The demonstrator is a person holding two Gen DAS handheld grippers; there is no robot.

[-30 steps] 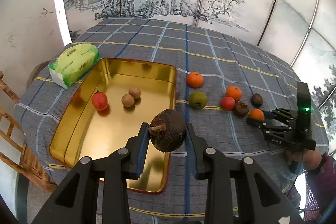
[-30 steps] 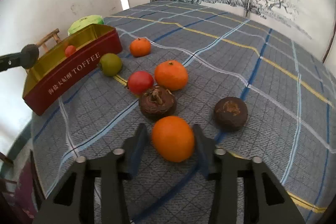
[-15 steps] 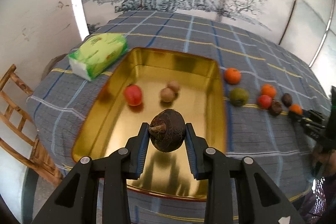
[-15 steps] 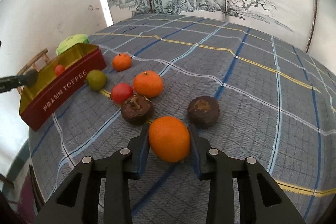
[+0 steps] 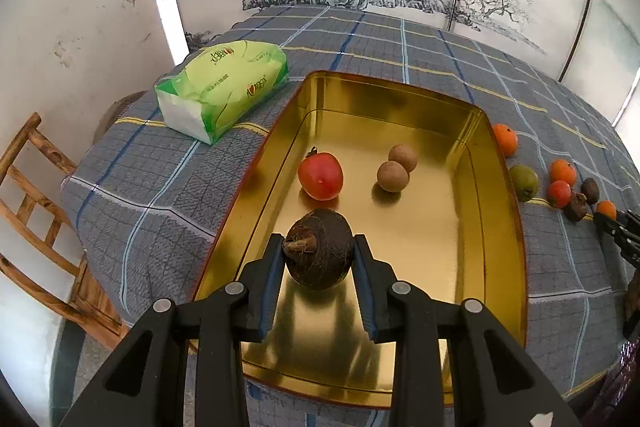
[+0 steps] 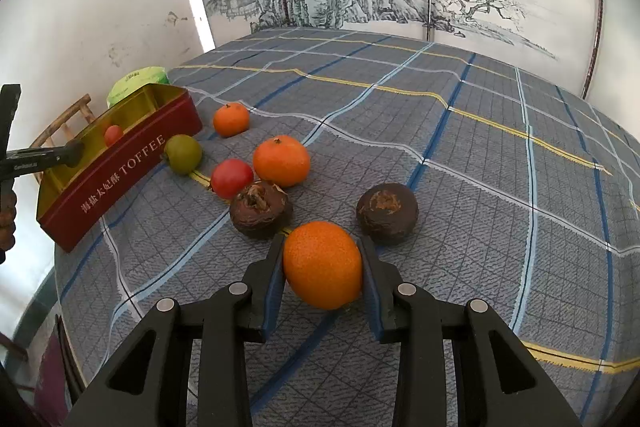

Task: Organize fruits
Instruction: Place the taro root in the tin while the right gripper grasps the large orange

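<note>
Three oranges (image 6: 322, 264) (image 6: 281, 160) (image 6: 231, 119), three brown fruits (image 5: 319, 254) (image 6: 260, 209) (image 6: 387, 211), two red fruits (image 5: 320, 175) (image 6: 232, 178)

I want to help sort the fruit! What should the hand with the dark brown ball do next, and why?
Probably lower it a bit and open: the left gripper holds the brown fruit over bare floor of the gold tin, near the red fruit.

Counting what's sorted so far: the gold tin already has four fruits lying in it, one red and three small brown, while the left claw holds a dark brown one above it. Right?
Not quite. The left wrist view shows three fruits lying in the gold tin: one red fruit and two small brown ones. The left claw does hold a dark brown fruit above it.
</note>
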